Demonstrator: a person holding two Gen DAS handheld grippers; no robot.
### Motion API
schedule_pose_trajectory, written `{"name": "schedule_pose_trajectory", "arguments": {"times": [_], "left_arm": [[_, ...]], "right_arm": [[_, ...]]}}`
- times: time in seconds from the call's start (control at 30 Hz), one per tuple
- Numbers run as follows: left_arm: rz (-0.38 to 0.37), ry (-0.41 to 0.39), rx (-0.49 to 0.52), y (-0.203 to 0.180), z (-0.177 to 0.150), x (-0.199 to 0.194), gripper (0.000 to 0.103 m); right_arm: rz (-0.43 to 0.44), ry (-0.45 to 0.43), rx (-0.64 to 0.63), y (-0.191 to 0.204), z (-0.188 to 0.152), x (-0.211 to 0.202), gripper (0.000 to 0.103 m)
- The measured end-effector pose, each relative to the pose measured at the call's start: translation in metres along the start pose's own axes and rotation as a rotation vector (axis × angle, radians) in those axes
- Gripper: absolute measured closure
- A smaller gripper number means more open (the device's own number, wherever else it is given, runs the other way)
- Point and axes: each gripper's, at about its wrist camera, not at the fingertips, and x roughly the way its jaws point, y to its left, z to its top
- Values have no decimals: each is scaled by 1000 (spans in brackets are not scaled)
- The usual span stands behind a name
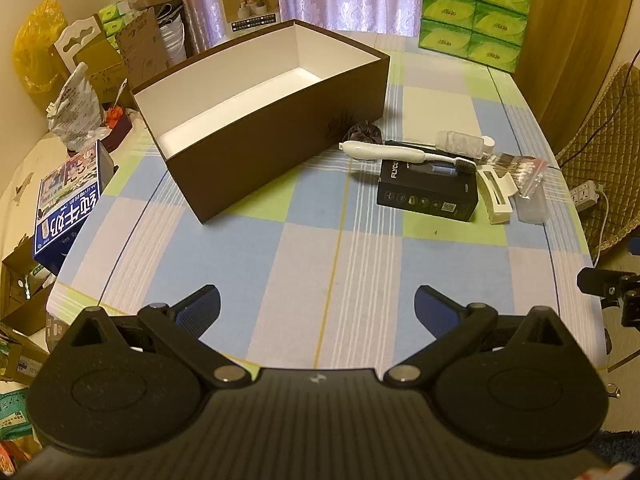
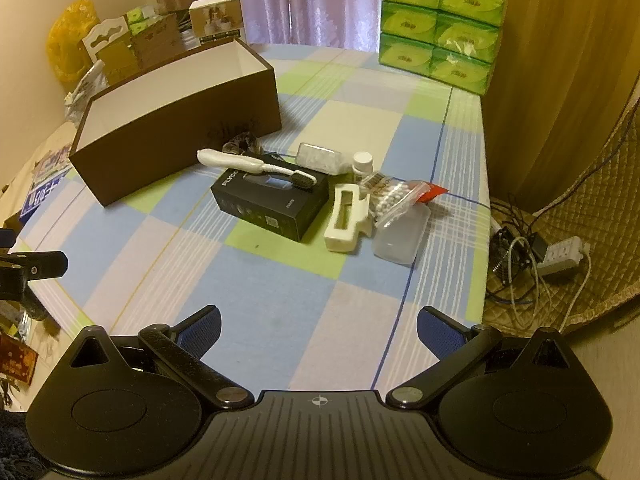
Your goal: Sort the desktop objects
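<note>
Both jaws gape wide, the left gripper (image 1: 318, 304) and right gripper (image 2: 319, 326) holding nothing above the desk's near edge; clutter heaped around the black box (image 2: 270, 208) awaits the empty brown box (image 1: 256, 120), mid-desk.

Stacked green tissue packs (image 2: 440, 28), yellow bag (image 1: 38, 46), power strip (image 2: 562, 258) beyond the table

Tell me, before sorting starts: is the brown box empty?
Empty as far as visible: the brown box is lidless, showing only bare white walls and floor.
</note>
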Motion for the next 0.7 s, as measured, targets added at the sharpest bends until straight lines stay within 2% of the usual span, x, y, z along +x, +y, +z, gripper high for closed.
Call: {"name": "schedule_pose_trajectory", "arguments": {"times": [0.7], "left_arm": [[6,4,-8,3,2,2,1]], "right_arm": [[17,2,-29,7,6,4,2]]}}
